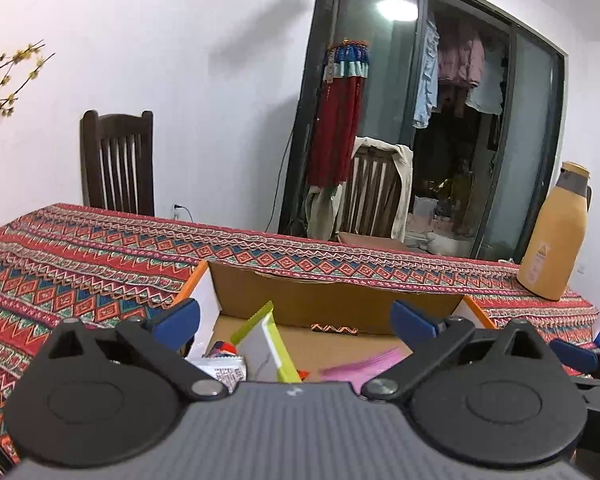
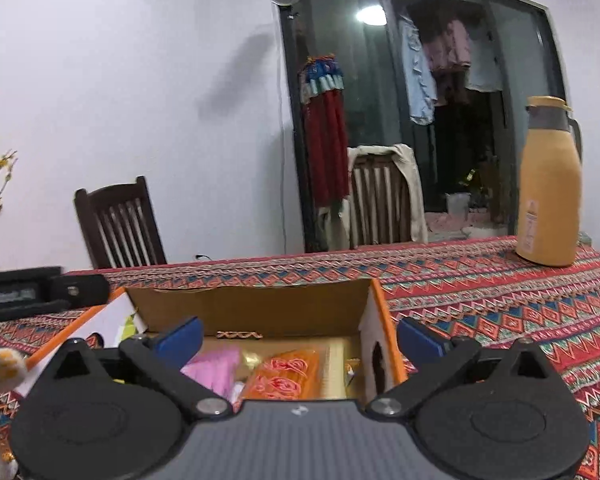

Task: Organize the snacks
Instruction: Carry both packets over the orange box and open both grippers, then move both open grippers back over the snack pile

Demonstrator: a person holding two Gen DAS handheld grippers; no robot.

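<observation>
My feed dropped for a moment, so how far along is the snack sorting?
Done: several packets already lie in the cardboard box, among them a pink packet, an orange packet and a green-edged packet. In hand: nothing; the left gripper and right gripper are both open and empty over the box. Left: no loose snacks show on the tablecloth.

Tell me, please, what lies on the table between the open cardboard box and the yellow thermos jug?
Only bare patterned tablecloth lies between the cardboard box and the thermos jug; the right wrist view shows it best.
</observation>
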